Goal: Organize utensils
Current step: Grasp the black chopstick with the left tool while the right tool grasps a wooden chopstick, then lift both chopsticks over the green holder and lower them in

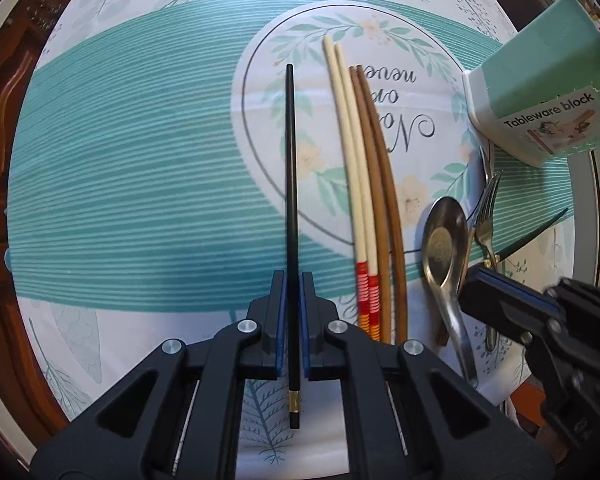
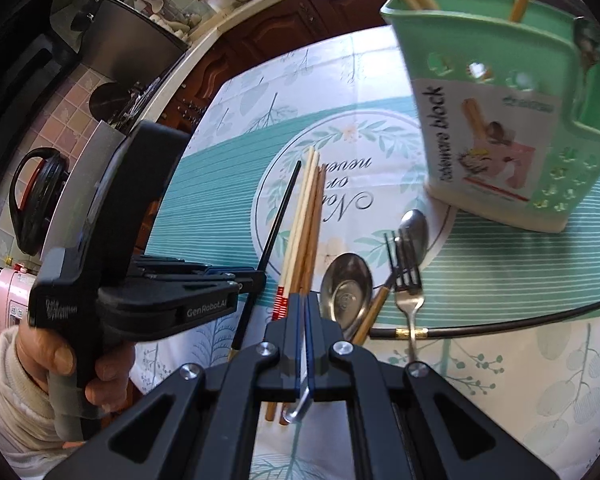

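A black chopstick point(image 1: 291, 216) with a gold band near its butt lies lengthwise between the left gripper's point(image 1: 293, 312) closed pads. Just beside it lie two cream chopsticks point(image 1: 350, 160) with red-banded ends, touching two brown ones point(image 1: 376, 176). A steel spoon point(image 1: 446, 248) is pinched by its handle in the right gripper point(image 2: 303, 332); a fork point(image 2: 408, 292) and another black chopstick point(image 2: 500, 322) lie near the green holder point(image 2: 512, 92) (labelled "Tableware block")
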### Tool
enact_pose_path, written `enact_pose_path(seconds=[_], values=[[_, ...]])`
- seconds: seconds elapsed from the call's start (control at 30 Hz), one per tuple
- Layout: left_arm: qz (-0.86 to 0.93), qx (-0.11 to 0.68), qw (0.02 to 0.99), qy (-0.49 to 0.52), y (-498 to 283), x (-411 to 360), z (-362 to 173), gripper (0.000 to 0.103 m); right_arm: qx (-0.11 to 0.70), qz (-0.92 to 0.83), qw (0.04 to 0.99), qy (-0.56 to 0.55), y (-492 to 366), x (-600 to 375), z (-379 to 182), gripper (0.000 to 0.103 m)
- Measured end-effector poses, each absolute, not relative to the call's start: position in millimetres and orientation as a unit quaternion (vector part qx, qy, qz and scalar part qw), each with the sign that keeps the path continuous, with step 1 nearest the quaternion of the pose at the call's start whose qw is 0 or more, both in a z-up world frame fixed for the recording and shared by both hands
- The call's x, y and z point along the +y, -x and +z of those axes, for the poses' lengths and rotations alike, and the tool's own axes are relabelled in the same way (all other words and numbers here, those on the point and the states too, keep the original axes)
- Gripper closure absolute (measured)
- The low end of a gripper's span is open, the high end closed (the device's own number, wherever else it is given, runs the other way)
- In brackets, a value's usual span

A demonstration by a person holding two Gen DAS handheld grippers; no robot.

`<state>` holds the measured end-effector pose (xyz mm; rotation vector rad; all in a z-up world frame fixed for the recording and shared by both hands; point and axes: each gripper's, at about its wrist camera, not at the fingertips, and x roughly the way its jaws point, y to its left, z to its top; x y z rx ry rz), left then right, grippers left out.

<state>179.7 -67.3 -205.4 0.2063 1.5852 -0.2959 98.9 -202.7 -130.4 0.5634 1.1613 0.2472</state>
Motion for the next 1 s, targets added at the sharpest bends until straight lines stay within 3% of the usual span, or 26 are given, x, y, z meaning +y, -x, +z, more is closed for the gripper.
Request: enact_pose_path(seconds=[0.4, 1.0], values=[[-0.147, 0.708, 0.688, -0.055, -175, -22, -202, 0.099, 0.666, 0.097, 0.687, -0.273, -149, -167, -173, 0.101], [-0.169, 0.707, 0.686, -0.035, -170, 12, -205, 0.099, 0.701, 0.013, 0.701, -0.127, -161, -119, -175, 0.096]])
